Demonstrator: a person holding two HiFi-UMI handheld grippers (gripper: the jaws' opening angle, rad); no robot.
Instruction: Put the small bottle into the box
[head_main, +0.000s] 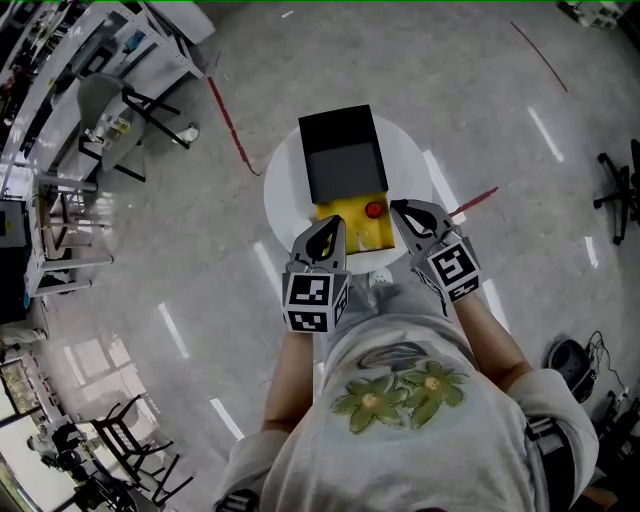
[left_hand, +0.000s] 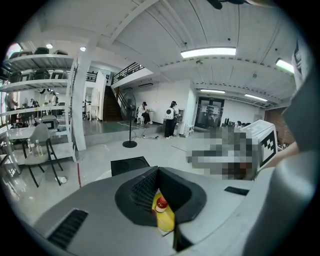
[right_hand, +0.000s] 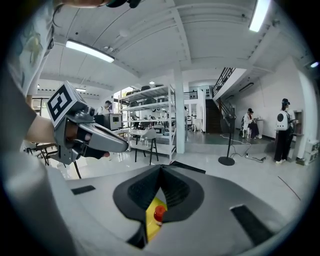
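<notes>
A small bottle with a red cap (head_main: 373, 210) stands on a yellow patch (head_main: 345, 228) at the near side of a round white table (head_main: 285, 175). Just behind it on the table sits the open black box (head_main: 345, 160). My left gripper (head_main: 335, 225) hovers over the left of the yellow patch, and my right gripper (head_main: 398, 207) hangs just right of the bottle. Both are shut and hold nothing. In the left gripper view, the bottle (left_hand: 161, 203) shows through the hollow under the closed jaws (left_hand: 158, 170), with the box (left_hand: 129, 165) beyond. In the right gripper view, the bottle (right_hand: 159, 213) shows below the closed tips (right_hand: 161, 167).
Desks, shelves and chairs (head_main: 150, 110) line the left of the room. A red tape line (head_main: 232, 125) runs across the floor near the table. An office chair base (head_main: 615, 190) stands at the right. A standing fan (left_hand: 130, 125) and people are far off.
</notes>
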